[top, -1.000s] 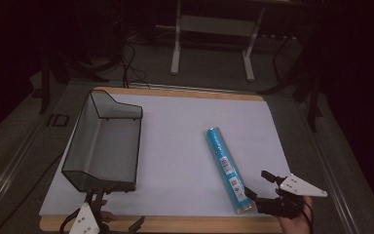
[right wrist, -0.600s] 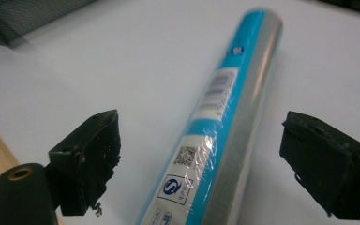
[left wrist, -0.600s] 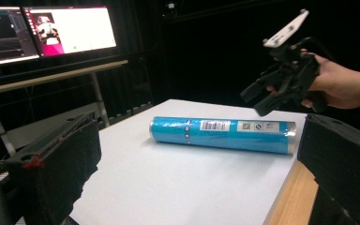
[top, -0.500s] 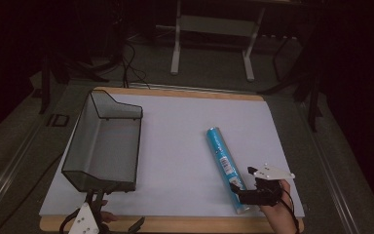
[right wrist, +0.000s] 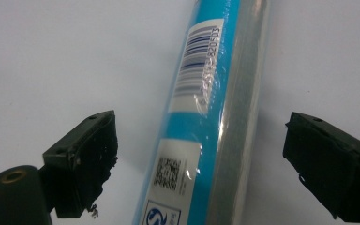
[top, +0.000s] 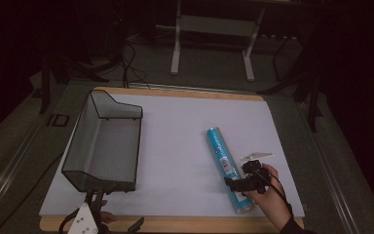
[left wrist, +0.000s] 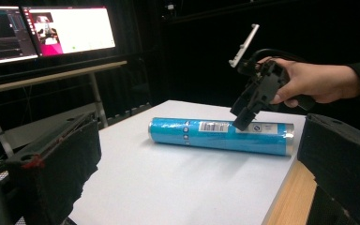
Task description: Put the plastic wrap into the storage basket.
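Note:
A blue tube (top: 226, 165) with a barcode label lies on the white sheet (top: 175, 131), its near end toward the table's front right. My right gripper (top: 238, 184) hangs over that near end, held by a hand (top: 272, 195). In the right gripper view its jaws have just been opening and stand open (right wrist: 204, 154), one on each side of the tube (right wrist: 206, 117), with neither pad touching it. The left gripper view shows this gripper (left wrist: 243, 119) tilted down just above the tube (left wrist: 220, 136). My left gripper (top: 114, 212) rests at the front left, open and holding nothing (left wrist: 197, 178).
A black wire-mesh basket (top: 104, 141) stands on the left part of the sheet, just beyond my left gripper. The wooden table edge (top: 199, 224) runs along the front. Monitors (left wrist: 51, 33) on a desk stand beyond the table, and metal stand legs (top: 209, 48) sit behind it.
My right gripper has moved left from beside the tube's near end to over it, with the tube now between its jaws. The left gripper, the tube and the basket have stayed put.

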`<state>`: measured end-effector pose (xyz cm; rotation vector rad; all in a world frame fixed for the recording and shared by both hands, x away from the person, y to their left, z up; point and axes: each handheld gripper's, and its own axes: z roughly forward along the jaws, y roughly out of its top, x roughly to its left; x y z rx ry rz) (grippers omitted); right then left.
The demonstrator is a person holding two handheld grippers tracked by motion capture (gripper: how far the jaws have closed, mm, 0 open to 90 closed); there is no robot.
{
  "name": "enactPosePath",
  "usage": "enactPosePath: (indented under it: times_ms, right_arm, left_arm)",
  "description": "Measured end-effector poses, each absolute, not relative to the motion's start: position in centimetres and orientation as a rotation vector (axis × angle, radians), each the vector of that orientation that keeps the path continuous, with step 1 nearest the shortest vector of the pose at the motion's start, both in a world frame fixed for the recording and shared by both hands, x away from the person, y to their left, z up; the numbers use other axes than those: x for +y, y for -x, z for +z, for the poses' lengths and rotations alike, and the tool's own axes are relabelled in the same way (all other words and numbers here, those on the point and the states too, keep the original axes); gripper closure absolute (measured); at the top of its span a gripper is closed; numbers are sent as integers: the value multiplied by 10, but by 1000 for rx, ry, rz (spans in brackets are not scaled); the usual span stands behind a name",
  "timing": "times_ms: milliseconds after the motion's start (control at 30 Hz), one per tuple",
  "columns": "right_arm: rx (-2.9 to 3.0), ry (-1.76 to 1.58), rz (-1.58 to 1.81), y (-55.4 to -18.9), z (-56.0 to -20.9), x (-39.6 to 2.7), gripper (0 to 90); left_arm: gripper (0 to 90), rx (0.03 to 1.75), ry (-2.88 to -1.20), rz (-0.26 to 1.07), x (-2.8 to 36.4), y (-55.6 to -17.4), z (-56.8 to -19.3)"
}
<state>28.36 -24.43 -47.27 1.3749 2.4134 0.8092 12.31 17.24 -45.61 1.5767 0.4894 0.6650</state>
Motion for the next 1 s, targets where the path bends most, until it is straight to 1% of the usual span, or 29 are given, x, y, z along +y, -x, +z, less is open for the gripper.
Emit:
enactPosePath:
  times_ms: [67, 133, 467, 1000]
  right_arm:
    - [2421, -1417, 780, -288, -471, -241, 103]
    - [2430, -1454, 777, -295, -471, -240, 130]
    - [2542, -1516, 554, -321, -475, -226, 145]
    - [2640, -1617, 370, -357, -486, -213, 182]
  left_arm:
    - [6, 489, -1576, 664, 172, -123, -456]
    - [6, 489, -1577, 665, 172, -123, -456]
    - [6, 485, -1579, 662, 172, -123, -456]
    - [6, 480, -1579, 652, 172, -123, -456]
